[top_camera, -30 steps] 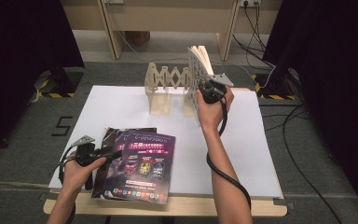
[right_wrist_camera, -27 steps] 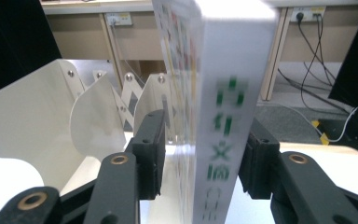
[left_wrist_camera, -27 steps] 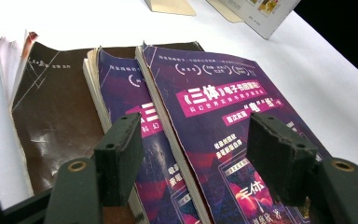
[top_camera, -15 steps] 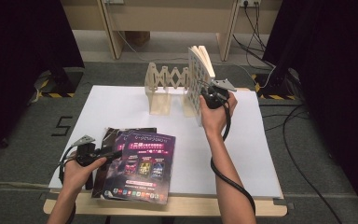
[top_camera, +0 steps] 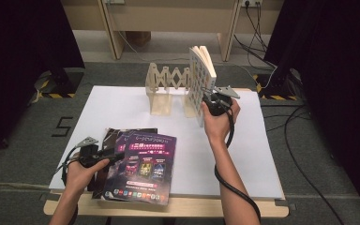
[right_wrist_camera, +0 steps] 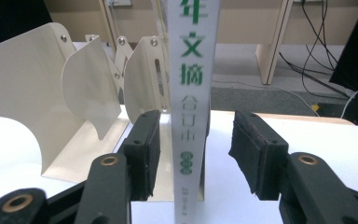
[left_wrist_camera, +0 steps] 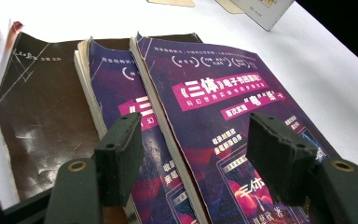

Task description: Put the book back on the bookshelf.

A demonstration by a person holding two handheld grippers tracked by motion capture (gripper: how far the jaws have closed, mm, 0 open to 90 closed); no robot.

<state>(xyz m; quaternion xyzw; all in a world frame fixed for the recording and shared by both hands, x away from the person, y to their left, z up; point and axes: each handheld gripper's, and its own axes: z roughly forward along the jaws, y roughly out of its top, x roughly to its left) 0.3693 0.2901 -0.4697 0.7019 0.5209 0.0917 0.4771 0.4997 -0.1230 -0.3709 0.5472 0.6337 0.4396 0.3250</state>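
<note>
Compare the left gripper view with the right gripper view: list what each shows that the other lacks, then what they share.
Left gripper view: three overlapping books, the top purple book under the left gripper, whose jaws stand open.

Right gripper view: the cream expanding book rack and an upright white book between the right gripper pads, which have just been opening; a gap shows on one side.

Both: the white table surface.

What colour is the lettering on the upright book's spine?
Green on a white spine, clearest in the right gripper view.
</note>
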